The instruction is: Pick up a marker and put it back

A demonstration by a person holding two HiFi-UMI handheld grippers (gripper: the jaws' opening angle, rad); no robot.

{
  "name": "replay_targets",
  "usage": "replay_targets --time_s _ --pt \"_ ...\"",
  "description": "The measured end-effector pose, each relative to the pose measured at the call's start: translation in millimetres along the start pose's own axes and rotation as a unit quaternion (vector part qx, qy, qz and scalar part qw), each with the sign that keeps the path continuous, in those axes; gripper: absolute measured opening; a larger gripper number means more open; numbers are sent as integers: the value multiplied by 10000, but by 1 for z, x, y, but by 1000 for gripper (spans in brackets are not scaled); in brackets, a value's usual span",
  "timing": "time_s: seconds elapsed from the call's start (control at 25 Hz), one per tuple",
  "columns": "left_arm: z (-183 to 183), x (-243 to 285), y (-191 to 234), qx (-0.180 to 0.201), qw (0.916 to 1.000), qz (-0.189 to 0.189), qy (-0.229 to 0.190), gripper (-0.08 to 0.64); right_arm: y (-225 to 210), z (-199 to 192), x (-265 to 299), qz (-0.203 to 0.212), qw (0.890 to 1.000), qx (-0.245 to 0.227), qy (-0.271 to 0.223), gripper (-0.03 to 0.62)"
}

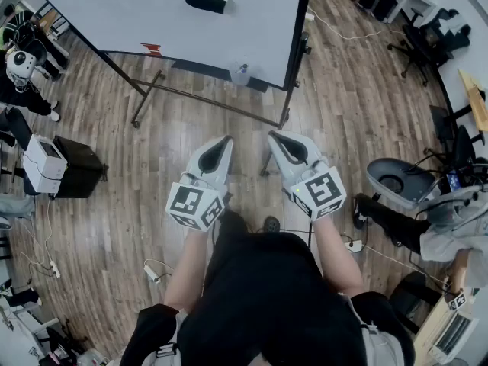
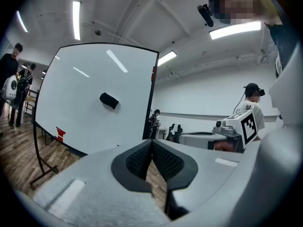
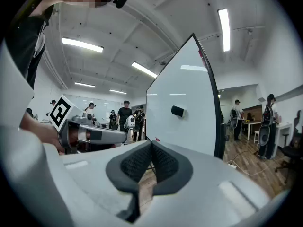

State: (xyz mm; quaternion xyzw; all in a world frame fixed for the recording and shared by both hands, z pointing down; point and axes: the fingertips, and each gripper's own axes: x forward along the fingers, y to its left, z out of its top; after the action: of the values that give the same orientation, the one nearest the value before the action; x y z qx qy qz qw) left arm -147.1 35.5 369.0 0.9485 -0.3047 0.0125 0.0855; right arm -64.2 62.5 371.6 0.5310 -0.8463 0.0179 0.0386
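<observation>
A small red thing sits at the lower edge of the whiteboard, toward its left corner; it may be the marker, but it is too small to tell; neither claw touches it, and both are well apart from the board; higher on the board, near its middle, a black eraser clings to the white surface; at the same lower edge, nearer the right corner, stands something pale like a small bottle, blurred; the board rests on a dark wheeled frame on the wooden floor; the left claw is held out in front of the person's body, its tip pointing at the board, and in the left gripper view its dark ribbed pads meet at the tip with nothing between them; the right claw is just beside it, level with it and pointing the same way, and in the right gripper view its pads are likewise pressed together on nothing; each claw carries its cube of square markers at the wrist end; off to the left on the floor stands a black box with a white device beside it; several people stand in the room's background; a black office chair is at the far right.
</observation>
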Motion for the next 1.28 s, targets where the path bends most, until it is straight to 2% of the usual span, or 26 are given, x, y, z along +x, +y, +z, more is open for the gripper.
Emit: replay_targets --time_s 0.32,0.52,0.8,1.04,1.28 --pt "4 6 -12 63 9999 95 -51 11 -12 2 -10 27 9999 -89 -47 1" --pt "-1 12 -13 31 9995 290 -97 11 -19 4 -16 180 9995 144 -209 2" --pt "-13 26 -20 -95 9985 520 -118 11 -38 -10 -20 273 9996 115 -30 2" --pt "-15 50 7 -110 9983 562 -54 11 -55 -15 16 373 9992 157 29 2" --pt "1 84 54 -101 9980 605 -137 12 -72 -3 69 477 9988 30 138 2"
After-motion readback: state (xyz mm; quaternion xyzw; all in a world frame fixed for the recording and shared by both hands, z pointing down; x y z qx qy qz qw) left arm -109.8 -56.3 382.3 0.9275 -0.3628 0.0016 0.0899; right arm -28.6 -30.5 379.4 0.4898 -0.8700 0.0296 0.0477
